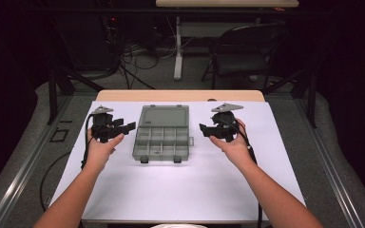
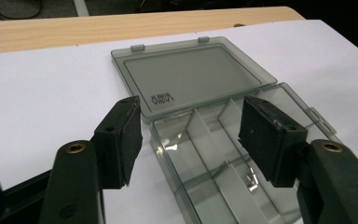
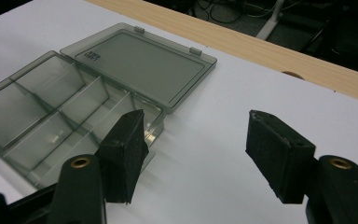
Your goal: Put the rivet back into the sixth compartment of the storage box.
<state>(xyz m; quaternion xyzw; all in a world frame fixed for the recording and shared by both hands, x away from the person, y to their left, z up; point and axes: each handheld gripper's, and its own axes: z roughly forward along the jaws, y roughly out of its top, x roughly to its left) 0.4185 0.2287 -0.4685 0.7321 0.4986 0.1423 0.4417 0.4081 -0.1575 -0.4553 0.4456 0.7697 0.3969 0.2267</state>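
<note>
The compartment box [image 1: 162, 132] lay lid-open mid-table near the far edge; left gripper [image 1: 126, 127] and right gripper [image 1: 203, 129] flanked it, jaws wide, holding nothing.

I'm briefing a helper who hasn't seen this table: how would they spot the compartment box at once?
Start at the white sheet covering the table. Near its far middle, between the left tool and the right tool, lies the compartment box. It is smoky grey see-through plastic, its lid folded flat open toward the wooden table edge, its tray split by dividers; everything else nearby is black.
</note>
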